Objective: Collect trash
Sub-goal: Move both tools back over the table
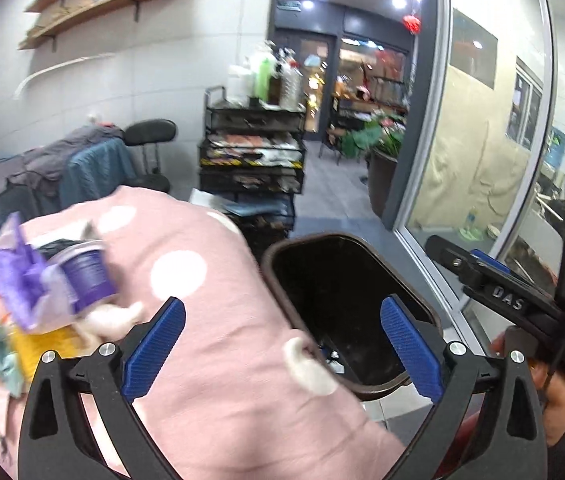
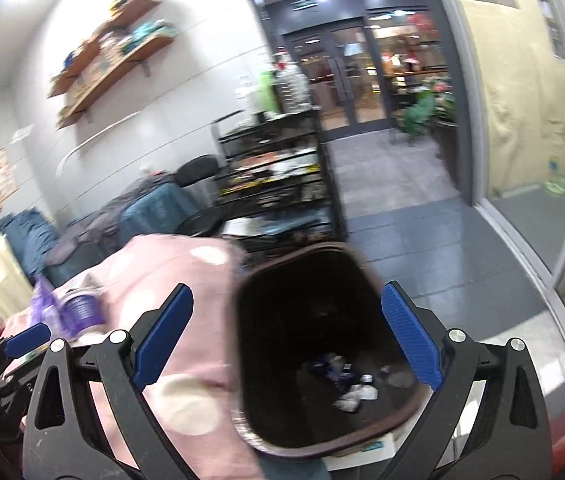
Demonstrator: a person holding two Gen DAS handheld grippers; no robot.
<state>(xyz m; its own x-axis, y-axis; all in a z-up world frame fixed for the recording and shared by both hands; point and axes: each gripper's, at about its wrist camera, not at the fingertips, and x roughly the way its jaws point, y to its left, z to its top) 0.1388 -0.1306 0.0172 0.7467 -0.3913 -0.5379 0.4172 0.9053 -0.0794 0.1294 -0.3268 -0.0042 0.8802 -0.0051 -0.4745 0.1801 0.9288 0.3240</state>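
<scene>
Hovering over the dark bin (image 2: 322,344), the right gripper (image 2: 286,344) has its jaws spread wide and empty; scraps lie at the bin's bottom. The left gripper (image 1: 282,348), also wide open and empty, sits beside a purple cup (image 1: 84,276) and wrappers (image 1: 14,280) on the pink spotted bedding (image 1: 210,280).

Only readable text is "DAS" in pale raised letters on the black body of the right gripper (image 1: 512,304), seen from the left wrist view; the sign above the far doorway (image 1: 288,4) and the paper on the white wall (image 2: 22,134) are too blurred to read.
</scene>
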